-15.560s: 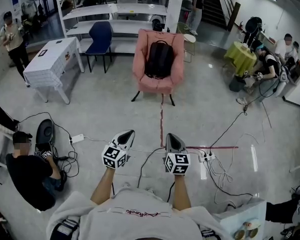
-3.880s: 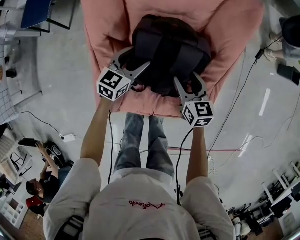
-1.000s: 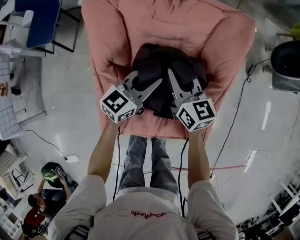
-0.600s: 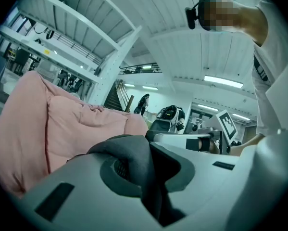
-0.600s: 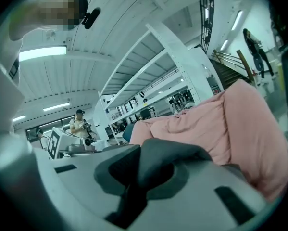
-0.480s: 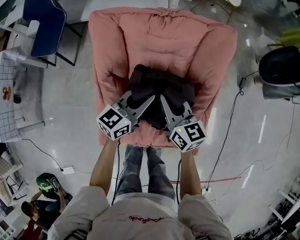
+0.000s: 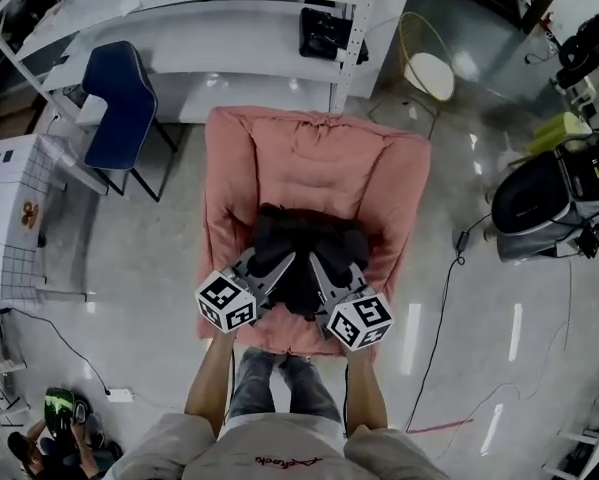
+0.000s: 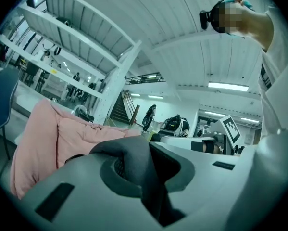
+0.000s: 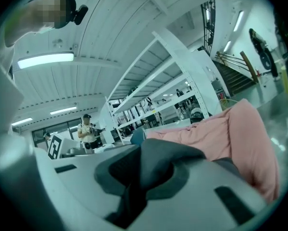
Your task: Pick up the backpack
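1. Pink armchair (image 7: 319, 163) seen from steeply above, with the black backpack (image 7: 304, 248) over the front half of its seat. Cannot tell whether the bag's underside touches the cushion.
2. Left tool (image 7: 275, 265) pressed together on a dark padded strap (image 8: 134, 160) at the near-left of the backpack. Strap bulges up over the pinch and runs down between the jaws in the left gripper view.
3. Right tool (image 7: 317, 266) likewise pinching a second dark strap (image 9: 156, 160) at the near-right of the backpack, with pink upholstery just beyond it in the right gripper view.
4. Both tools angled inward, tips close together over the backpack's middle, marker cubes near the seat's front edge.
5. Blue chair (image 7: 119, 103) beside the armchair on the left, white shelving (image 7: 239, 28) behind both.
6. White tabletop (image 7: 9, 198) with a grid-patterned cloth at far left, well apart from the armchair.
7. Black cable (image 7: 441, 298) trailing across the glossy floor to the right of the armchair.
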Available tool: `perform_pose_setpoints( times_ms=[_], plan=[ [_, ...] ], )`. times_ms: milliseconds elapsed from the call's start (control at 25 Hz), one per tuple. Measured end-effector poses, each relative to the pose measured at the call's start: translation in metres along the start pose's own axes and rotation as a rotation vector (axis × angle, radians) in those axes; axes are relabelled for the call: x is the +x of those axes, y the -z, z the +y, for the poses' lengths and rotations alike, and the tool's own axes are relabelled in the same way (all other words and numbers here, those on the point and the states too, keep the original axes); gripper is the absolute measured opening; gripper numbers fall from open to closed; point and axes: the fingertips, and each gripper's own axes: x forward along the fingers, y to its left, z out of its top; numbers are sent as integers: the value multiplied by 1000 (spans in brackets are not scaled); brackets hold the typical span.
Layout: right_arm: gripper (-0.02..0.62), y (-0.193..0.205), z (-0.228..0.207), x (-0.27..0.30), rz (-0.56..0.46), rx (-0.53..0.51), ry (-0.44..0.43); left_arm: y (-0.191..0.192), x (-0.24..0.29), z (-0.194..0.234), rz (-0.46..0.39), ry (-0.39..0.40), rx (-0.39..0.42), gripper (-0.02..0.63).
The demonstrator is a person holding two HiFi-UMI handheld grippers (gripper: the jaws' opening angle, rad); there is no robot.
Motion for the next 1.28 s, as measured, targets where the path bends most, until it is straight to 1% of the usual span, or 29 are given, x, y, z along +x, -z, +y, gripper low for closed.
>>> perform_pose_setpoints(
  times_ms=[160, 400, 560, 720, 840, 920, 1120, 1280],
  plan=[
    [55, -38, 23, -14, -10, -40, -26, -37, -15, -26, -45, -28, 6, 52],
    [54, -98, 41, -47, -74, -31, -25, -88, -20, -76, -91, -66, 76, 52],
    [54, -124, 56, -66, -89, -37, -46, -114, -27, -99, -119, -75, 78, 51],
    [54, -145, 69, -78, -112, -80, -62, -133, -34, -116, -166, -73, 99, 51],
    [54, -150, 76, -89, -123, -101, -62, -136, -38, -129, -180, -61, 115, 49],
    [54, -147, 81, -96, -119, -106, -55, -132, -44, -137, -177, -54, 116, 49],
    [54, -124, 96, -119, -119, -84, -22, -112, -65, -155, -162, -21, 99, 49],
    [54, -105, 119, -143, -136, -57, 2, -97, -89, -174, -139, 10, 95, 49]
  ],
)
